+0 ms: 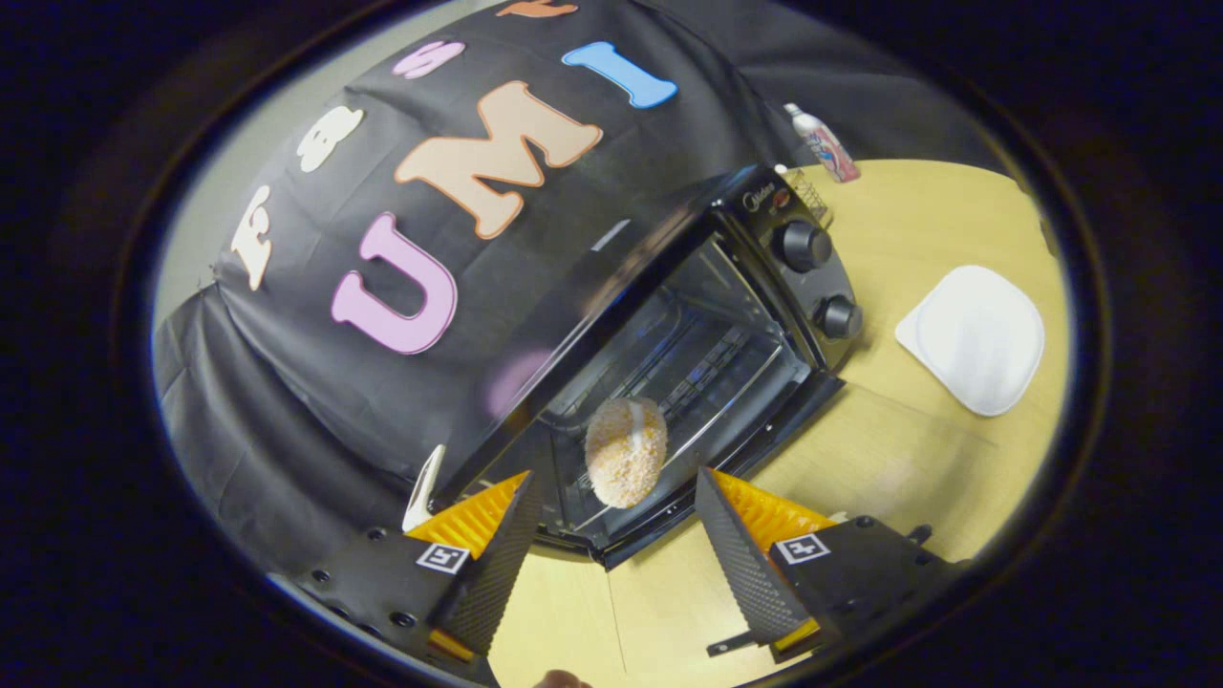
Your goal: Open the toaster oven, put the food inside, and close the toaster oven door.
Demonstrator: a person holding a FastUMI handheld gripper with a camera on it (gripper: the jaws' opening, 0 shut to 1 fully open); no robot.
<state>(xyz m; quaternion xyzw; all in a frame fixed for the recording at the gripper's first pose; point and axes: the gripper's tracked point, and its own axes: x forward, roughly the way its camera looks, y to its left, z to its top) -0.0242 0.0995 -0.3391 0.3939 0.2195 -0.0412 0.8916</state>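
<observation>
Centre of frame: the food (626, 452), a rounded, crumb-coated piece with a pale streak across its top, lies at the front of the toaster oven (688, 354), at the mouth of the cavity where the lowered door (669, 506) meets it. The oven stands open; its wire rack (697, 368) shows inside, bare behind the food. Right of the cavity, the control panel carries two round knobs (803, 246), one above the other; a small brand mark sits above them, too small for me to read.

Lower frame: my gripper (611, 521) is open, its two fingers spread wide apart, with nothing between them. The food sits just ahead of the fingers, between their lines, touching neither.

Right of frame: a white, rounded-square plate (975, 339) lies empty on the light wooden desk (917, 459), apart from the oven. Upper right, beyond the oven, a bottle (824, 143) with a printed label stands at the desk's far edge; its writing is illegible. A small wire basket (807, 191) sits beside it, contents unclear.
</observation>
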